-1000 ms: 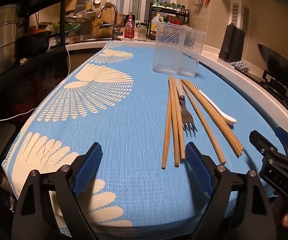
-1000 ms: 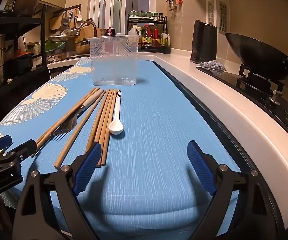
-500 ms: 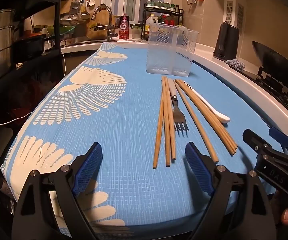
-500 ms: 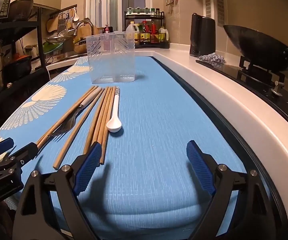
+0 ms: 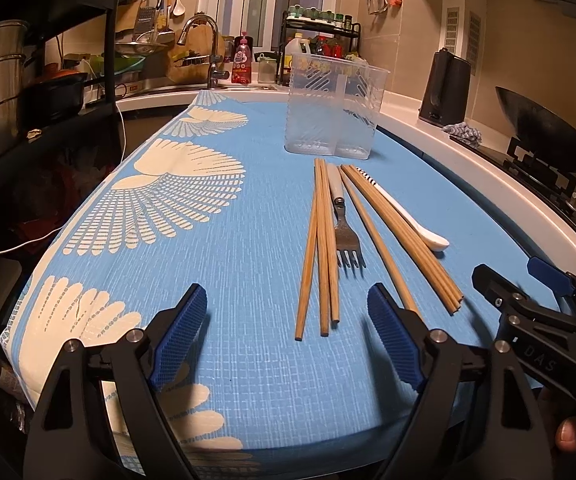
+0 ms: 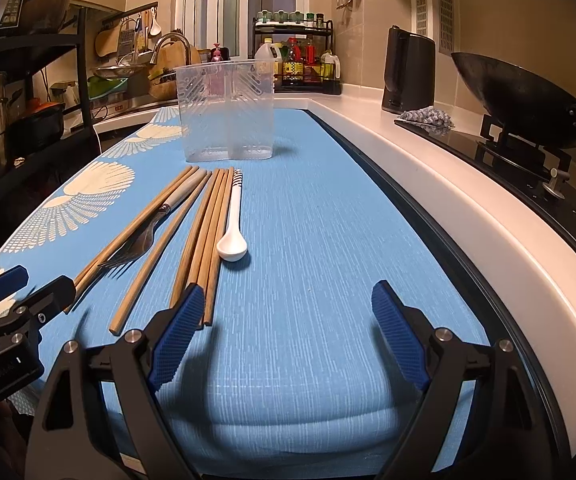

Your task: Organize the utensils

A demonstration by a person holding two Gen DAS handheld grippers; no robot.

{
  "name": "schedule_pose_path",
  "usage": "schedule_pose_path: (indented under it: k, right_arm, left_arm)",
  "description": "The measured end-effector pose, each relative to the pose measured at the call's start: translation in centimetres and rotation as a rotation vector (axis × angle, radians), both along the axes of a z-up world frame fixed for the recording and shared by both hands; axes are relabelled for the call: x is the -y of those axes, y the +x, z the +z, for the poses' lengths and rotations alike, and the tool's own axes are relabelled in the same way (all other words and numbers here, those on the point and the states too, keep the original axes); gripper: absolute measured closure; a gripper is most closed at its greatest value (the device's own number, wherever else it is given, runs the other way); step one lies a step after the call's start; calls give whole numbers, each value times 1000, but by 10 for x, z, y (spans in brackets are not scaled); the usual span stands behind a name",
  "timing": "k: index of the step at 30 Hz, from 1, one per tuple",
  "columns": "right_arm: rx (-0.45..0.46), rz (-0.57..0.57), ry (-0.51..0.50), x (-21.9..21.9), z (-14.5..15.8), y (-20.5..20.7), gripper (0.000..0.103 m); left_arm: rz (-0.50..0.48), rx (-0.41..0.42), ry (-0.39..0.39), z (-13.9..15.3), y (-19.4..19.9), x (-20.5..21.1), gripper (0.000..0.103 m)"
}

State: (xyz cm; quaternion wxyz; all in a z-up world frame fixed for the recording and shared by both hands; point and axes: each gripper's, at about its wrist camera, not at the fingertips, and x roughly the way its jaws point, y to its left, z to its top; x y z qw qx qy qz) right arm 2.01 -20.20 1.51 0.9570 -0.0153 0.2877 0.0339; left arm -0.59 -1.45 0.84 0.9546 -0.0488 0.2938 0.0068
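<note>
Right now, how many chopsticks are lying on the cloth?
8 chopsticks, probably: three left of the fork, one right of it, four bundled beside the spoon; overlap may hide one.

Chopstick point(image 6: 197, 280) tips behind claw pad point(image 6: 175, 336)

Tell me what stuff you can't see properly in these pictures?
- Chopsticks: in the right view, the near ends of the right bunch hide behind a pad of the right tongs.
- Fork: right view, chopsticks cover part of it.
- Bottles on the far rack: too small to read, both views.
- Wok: its handle is cut off by the picture edge.
- Clear holder: its divider shows, though the plastic is cloudy.
</note>
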Motion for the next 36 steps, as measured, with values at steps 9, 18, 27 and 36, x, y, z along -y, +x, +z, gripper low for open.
schedule_pose_path:
  k: [9, 18, 27, 36]
  right_arm:
    - [15, 10, -5, -1, 2, -3, 24]
    - [14, 21, -8, -3, 3, -4, 28]
    - [12, 27, -7, -4, 3, -4, 29]
    - [19, 29, -9, -7, 3, -5, 29]
  left_arm:
    - [-21, 11, -9, 1, -1, 2, 24]
    - [-32, 23, -16, 2, -2, 3, 26]
    - [-38, 27, -19, 3, -3, 4, 28]
    - [-40, 29, -16, 3, -2, 4, 28]
